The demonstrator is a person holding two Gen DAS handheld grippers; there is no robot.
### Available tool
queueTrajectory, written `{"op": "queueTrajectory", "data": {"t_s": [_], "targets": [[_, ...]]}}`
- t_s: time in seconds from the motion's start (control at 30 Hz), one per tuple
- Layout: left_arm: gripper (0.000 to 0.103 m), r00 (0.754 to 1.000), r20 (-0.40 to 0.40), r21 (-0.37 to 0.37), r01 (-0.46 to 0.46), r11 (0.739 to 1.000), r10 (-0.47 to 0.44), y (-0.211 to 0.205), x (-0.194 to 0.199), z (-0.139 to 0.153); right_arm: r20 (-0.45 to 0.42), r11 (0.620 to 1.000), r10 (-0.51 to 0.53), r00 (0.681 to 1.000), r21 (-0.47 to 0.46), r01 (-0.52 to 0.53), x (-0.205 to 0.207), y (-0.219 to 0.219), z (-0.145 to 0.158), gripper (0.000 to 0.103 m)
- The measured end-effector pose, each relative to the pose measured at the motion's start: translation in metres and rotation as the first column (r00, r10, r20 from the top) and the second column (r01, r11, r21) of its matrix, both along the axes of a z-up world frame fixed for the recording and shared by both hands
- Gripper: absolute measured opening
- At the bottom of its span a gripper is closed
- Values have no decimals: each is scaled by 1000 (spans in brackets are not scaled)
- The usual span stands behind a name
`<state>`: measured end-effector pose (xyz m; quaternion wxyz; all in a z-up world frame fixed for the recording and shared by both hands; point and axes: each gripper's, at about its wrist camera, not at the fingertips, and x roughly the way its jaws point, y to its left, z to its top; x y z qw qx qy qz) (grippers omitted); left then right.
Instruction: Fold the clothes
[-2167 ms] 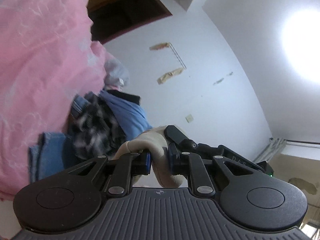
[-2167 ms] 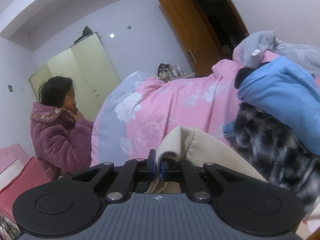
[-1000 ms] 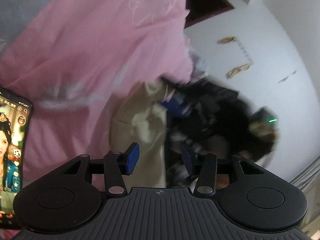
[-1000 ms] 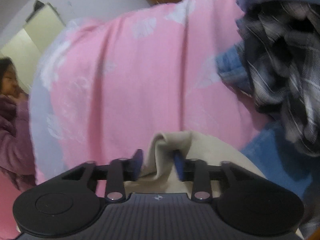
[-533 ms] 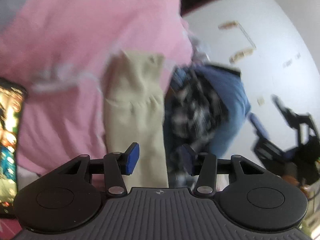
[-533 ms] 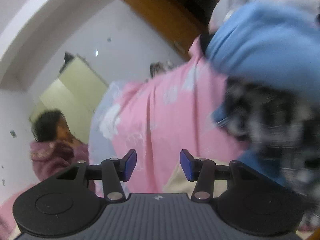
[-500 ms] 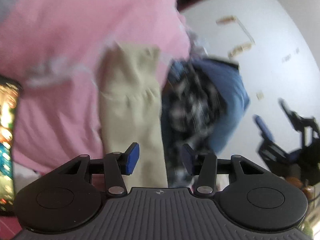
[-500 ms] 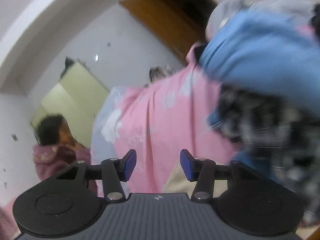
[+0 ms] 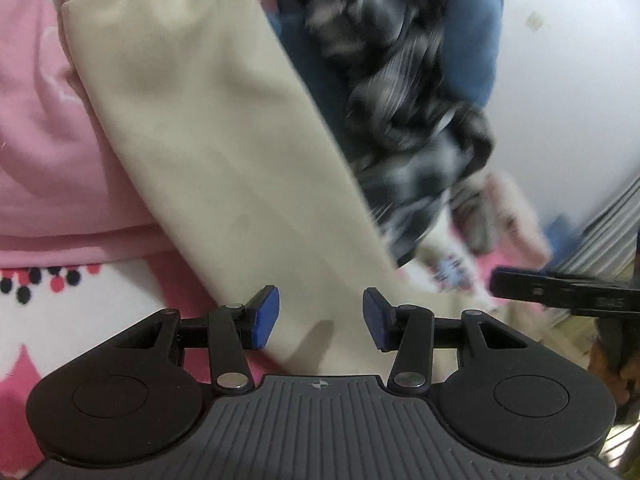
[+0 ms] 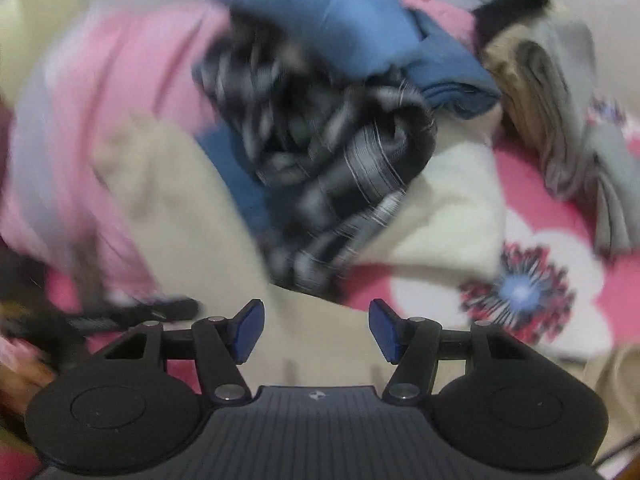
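Left gripper (image 9: 316,318) hovered over beige garment (image 9: 208,120), jaws apart, nothing pinched; cloth lay long and flat ahead of and under jaws, likely laid out for folding. Right gripper (image 10: 316,330) jaws opening, empty, beige cloth beneath. Beyond jaws: crumpled black-and-white plaid shirt (image 10: 340,168), soft blue garment (image 10: 340,16), heaped unfolded. Fleecy pink floral bedcover (image 10: 540,280) underneath.

Beige garment (image 9: 224,128), blk/wht plaid shirt (image 10: 340,168), pink floral sheet (image 10: 560,280)
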<state>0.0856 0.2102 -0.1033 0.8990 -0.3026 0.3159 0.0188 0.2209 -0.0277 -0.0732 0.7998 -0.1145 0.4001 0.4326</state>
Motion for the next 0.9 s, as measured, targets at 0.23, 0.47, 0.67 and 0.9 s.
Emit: {"op": "queueTrajectory", "data": {"t_s": [0.23, 0.47, 0.67, 0.9], "targets": [[43, 995, -87, -1, -40, 999, 40, 5, 5, -19, 139, 948, 240, 961, -249, -201, 13, 53, -49, 60], [38, 996, -79, 21, -46, 999, 47, 4, 5, -20, 106, 921, 281, 954, -310, -237, 15, 65, -73, 27], [35, 996, -71, 46, -50, 998, 53, 3, 6, -20, 328, 938, 229, 917, -326, -117, -26, 50, -50, 1], [34, 995, -77, 113, -53, 992, 62, 3, 2, -21, 539, 971, 73, 839, -232, 65, -39, 39, -39, 1]]}}
